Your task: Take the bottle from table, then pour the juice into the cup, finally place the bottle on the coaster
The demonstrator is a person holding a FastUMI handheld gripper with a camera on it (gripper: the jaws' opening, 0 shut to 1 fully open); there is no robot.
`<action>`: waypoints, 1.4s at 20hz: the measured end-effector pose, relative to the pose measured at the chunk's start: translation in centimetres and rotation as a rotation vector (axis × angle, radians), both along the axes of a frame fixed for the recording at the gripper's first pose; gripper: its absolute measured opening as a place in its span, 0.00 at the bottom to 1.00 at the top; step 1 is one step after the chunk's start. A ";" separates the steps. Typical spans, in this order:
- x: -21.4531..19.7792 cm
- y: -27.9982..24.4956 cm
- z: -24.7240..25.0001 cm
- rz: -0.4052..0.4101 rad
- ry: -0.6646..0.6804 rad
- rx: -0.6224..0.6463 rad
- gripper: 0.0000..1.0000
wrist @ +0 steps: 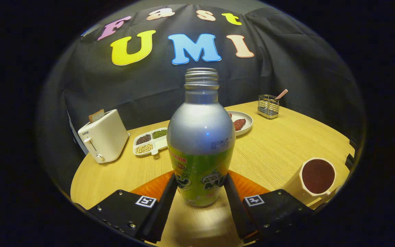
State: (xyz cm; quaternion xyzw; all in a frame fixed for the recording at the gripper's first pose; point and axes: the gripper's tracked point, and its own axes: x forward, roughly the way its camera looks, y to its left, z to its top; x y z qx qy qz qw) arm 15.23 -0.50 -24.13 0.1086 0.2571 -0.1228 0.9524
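Bare table (273,151) between bottle (201,137), cup (317,178)

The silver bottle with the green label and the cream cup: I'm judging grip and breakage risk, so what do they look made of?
The silver bottle with the green label, upright between the gripper fingers, looks like matte aluminium: brushed metallic sheen, threaded metal neck, printed glossy wrap. The cream cup, beyond the right finger, looks like glazed ceramic or hard plastic; its thick smooth rim leaves that open.

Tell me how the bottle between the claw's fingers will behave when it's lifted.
The bottle looks rigid metal, so probably won't crush. Its smooth, rounded sides may slip in the claw. Its mouth is uncapped, so tilting could spill; being tall and narrow, it may tip.
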 end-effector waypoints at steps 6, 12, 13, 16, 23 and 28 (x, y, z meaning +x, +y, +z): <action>2.0 0.0 -0.6 0.023 -0.007 -0.058 0.78; 3.5 1.0 -1.7 0.092 0.010 -0.122 0.78; 3.5 1.0 -2.0 0.097 0.017 -0.129 0.78; 3.4 1.0 -2.4 0.108 0.028 -0.153 0.78; 3.5 1.7 -2.6 0.140 0.014 -0.149 0.81; 3.2 1.6 -1.2 0.140 -0.016 -0.129 0.83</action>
